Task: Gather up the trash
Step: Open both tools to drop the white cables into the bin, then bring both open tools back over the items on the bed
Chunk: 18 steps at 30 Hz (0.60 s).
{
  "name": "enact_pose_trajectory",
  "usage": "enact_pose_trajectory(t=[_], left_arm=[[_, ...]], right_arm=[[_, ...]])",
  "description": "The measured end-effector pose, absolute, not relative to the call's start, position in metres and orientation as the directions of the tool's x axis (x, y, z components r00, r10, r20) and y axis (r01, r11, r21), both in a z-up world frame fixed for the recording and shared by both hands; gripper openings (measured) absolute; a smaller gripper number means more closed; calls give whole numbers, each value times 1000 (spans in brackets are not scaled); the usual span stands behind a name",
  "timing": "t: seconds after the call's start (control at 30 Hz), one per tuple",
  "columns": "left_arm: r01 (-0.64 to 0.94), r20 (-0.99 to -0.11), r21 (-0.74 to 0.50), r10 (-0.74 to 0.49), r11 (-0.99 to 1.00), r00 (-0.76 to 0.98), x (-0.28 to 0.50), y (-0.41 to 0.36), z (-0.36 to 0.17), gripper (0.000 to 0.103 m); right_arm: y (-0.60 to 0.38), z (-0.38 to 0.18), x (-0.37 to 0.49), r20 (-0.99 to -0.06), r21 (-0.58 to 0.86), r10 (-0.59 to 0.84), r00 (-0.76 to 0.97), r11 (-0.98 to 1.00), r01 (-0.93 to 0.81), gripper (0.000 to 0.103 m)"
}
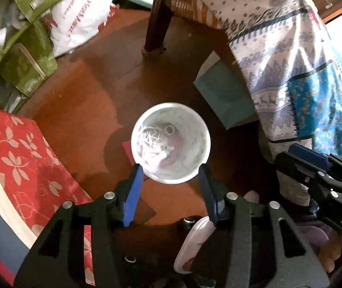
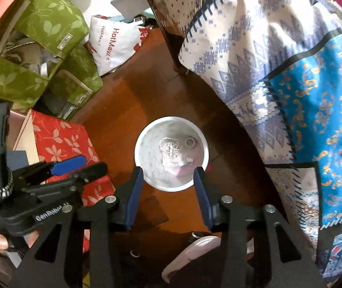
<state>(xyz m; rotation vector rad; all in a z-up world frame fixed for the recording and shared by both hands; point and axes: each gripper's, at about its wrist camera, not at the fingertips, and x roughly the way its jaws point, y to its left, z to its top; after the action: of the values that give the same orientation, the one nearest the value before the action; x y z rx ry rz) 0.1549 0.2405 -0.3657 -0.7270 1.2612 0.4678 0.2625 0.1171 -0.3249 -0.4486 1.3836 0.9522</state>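
Two grippers wait apart over a small bin with trash in it.

The left gripper (image 1: pixel 171 175), black with blue pads, has its jaws parted and holds nothing; the right gripper (image 2: pixel 168 177) is the same. Both point down at the round white plastic bin (image 1: pixel 171 144) on the brown wooden floor (image 1: pixel 113 76). White scraps of trash (image 1: pixel 154 141) already lie inside. Some collecting looks done. Whether more trash is left on the floor, the pictures do not show.
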Motion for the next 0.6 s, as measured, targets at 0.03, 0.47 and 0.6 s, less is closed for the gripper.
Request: enact_pose_trajectory(t=[0.03,0.47,0.6], left_arm=[[-679,-962,-231,-58,697,267,153,240,-359,47],[-634,-882,-220,126,741,453,121,206,-242,47],[-601,-830,-212,183,770,526,114,184,-198,47]], right_arm=[[115,-320,261,-949,248,306,-78,567,-785,40],[68,-219,237,-877,175,463,127,556,-813,40],[40,-181,233,-824,177,532,195,568,-804,40]])
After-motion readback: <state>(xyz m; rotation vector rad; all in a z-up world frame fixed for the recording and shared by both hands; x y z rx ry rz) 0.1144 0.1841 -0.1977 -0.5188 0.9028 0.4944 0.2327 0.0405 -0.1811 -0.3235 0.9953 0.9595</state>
